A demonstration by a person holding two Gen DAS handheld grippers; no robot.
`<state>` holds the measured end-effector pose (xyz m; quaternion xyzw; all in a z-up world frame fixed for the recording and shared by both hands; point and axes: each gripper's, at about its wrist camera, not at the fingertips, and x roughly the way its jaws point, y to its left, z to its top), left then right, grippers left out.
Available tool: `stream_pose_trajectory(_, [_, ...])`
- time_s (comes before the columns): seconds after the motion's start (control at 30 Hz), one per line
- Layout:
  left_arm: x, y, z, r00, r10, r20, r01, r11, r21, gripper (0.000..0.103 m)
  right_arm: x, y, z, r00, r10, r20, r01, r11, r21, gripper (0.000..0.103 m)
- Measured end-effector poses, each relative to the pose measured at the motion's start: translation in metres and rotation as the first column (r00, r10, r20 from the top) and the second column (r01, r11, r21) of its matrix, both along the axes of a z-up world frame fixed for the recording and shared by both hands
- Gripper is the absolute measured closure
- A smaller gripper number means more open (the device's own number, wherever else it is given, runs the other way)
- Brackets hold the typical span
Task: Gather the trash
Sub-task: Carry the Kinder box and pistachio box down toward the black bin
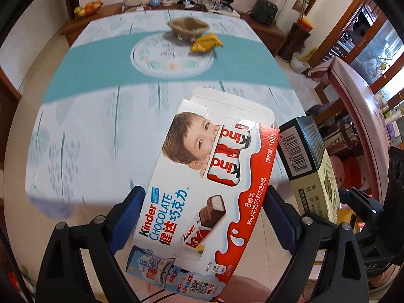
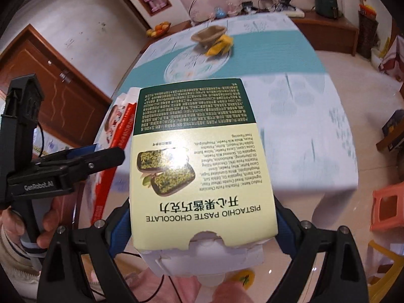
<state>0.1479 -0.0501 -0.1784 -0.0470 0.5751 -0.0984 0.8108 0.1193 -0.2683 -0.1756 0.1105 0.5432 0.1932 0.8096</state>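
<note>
Left wrist view: left hand-held gripper (image 1: 202,217) clamps Kinder box (image 1: 202,189); right's (image 2: 202,227) seemingly grips pistachio box (image 2: 199,166).

White-and-red cardboard Kinder chocolate box (image 1: 209,176) between left gripper (image 1: 204,217) fingers, above near tabletop (image 1: 101,116) edge. Green-and-cream cardboard pistachio chocolate box (image 2: 199,166) between right gripper (image 2: 202,224) fingers, just right of Kinder box. Far on tabletop: brown paper bowl (image 1: 188,26), crumpled yellow foil wrapper (image 1: 205,43) touching its right side.
</note>
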Motion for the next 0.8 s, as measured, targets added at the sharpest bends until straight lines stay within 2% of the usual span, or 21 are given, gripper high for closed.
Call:
stream_pose_trajectory(0.2, [-0.060,-0.003,-0.020,0.996,0.005,-0.090,-0.005,1.000,-0.001,0.012,-0.048,-0.002,-0.021,0.996,0.011,-0.087,-0.008,0.999,0.034,0.010])
stream_pose_trajectory(0.43, [-0.097,-0.001,-0.074,0.971,0.005,-0.237,-0.007,1.000,-0.008,0.012,-0.081,-0.001,-0.073,0.977,-0.039,-0.208,0.051,0.997,0.056,0.010])
stream_pose_trajectory(0.63, [-0.109,0.001,-0.149,0.934,-0.002,-0.357,-0.006,1.000,-0.020,0.012,-0.088,0.002,-0.149,0.932,-0.112,-0.344,0.143,0.987,0.066,0.010])
stream_pose_trajectory(0.8, [-0.108,0.005,-0.230,0.910,0.001,-0.414,-0.007,1.000,-0.013,0.012,-0.077,0.012,-0.238,0.880,-0.180,-0.440,0.227,0.972,0.055,0.010])
